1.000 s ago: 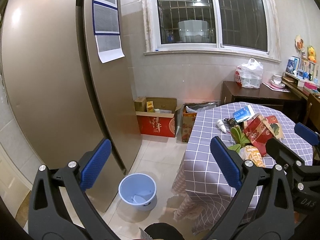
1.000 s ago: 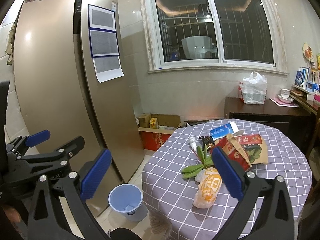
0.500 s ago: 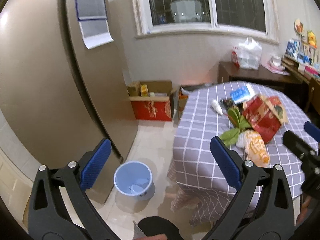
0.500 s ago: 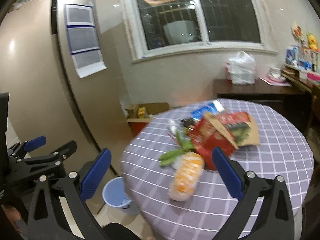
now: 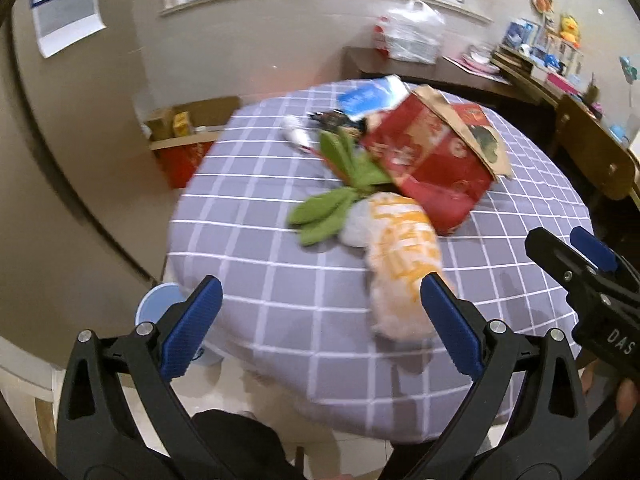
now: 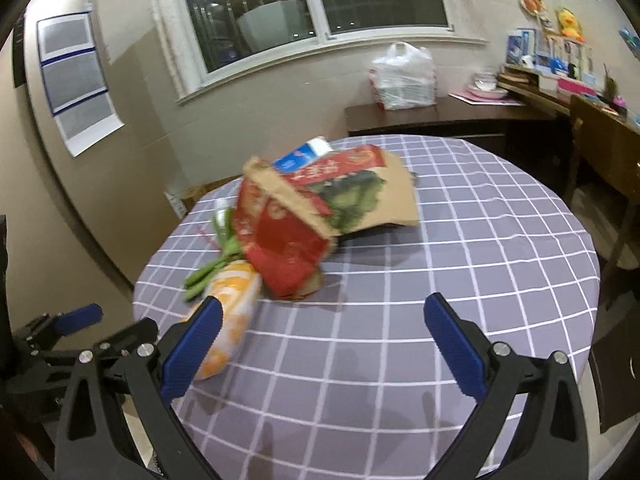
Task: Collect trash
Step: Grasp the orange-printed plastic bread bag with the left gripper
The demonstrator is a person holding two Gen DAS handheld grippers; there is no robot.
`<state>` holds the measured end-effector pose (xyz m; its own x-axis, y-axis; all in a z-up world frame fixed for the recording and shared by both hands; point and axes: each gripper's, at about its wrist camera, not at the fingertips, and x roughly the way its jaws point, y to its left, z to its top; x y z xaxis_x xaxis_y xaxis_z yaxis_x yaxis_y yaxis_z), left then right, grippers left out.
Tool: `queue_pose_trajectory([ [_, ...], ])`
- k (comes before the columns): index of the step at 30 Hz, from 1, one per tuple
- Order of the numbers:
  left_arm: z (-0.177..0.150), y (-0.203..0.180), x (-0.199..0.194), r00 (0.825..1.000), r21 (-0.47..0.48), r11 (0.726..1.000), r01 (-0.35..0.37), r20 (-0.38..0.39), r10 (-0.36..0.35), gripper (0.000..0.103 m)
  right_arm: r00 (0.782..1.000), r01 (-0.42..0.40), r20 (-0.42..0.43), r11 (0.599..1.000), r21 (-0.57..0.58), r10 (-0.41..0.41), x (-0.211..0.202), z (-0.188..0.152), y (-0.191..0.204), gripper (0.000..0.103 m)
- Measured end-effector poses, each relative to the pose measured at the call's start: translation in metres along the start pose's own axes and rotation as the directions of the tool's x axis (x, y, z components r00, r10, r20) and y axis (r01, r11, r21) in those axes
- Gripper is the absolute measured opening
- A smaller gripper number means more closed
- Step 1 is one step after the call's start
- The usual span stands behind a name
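Observation:
Trash lies on a round table with a purple checked cloth: an orange-and-white plastic bag, green leaves, a red-and-brown paper bag, a blue packet and a small white bottle. My left gripper is open and empty above the table's near edge, close to the orange bag. My right gripper is open and empty over the cloth, with the orange bag by its left finger and the red bag ahead.
A light blue bin stands on the floor left of the table. Cardboard boxes sit against the wall behind. A dark sideboard holds a white plastic bag. A wooden chair stands at the right.
Both grippers have moved forward and down toward the table; the trash looms larger and the fridge has left both views. Both stay open.

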<state>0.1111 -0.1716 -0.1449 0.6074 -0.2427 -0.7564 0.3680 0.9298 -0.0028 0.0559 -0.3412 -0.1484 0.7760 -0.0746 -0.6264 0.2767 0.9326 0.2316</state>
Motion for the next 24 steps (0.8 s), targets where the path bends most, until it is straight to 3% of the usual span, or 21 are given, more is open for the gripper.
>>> queue_pose_trajectory([
  [8, 0.013, -0.029, 0.039, 0.994, 0.019, 0.995, 0.097, -0.055, -0.096, 0.096, 0.999, -0.01, -0.031, 0.999, 0.044, 0.011, 0.013, 0.007, -0.025, 0.099],
  [11, 0.016, -0.031, 0.05, 0.98, -0.006, 0.984, 0.177, -0.093, -0.177, 0.083, 0.999, -0.031, -0.036, 0.998, 0.054, 0.033, 0.015, 0.011, -0.028, 0.099],
  [12, 0.017, -0.031, 0.055, 0.974, -0.015, 0.98, 0.199, -0.106, -0.2, 0.074, 0.999, -0.034, -0.038, 0.998, 0.054, 0.036, 0.016, 0.011, -0.027, 0.099],
  [14, 0.017, -0.028, 0.068, 0.96, -0.048, 0.97, 0.238, -0.143, -0.242, 0.043, 0.998, -0.047, -0.043, 0.997, 0.056, 0.049, 0.018, 0.012, -0.026, 0.099],
  [17, 0.016, -0.023, 0.067, 0.956, -0.07, 0.965, 0.254, -0.131, -0.261, 0.04, 0.997, -0.065, -0.045, 0.997, 0.051, 0.067, 0.02, 0.013, -0.022, 0.099],
  [24, 0.013, -0.007, 0.027, 0.978, -0.04, 0.978, 0.205, -0.029, -0.206, 0.038, 0.994, -0.1, -0.05, 0.995, 0.028, 0.102, 0.037, 0.026, -0.009, 0.099],
])
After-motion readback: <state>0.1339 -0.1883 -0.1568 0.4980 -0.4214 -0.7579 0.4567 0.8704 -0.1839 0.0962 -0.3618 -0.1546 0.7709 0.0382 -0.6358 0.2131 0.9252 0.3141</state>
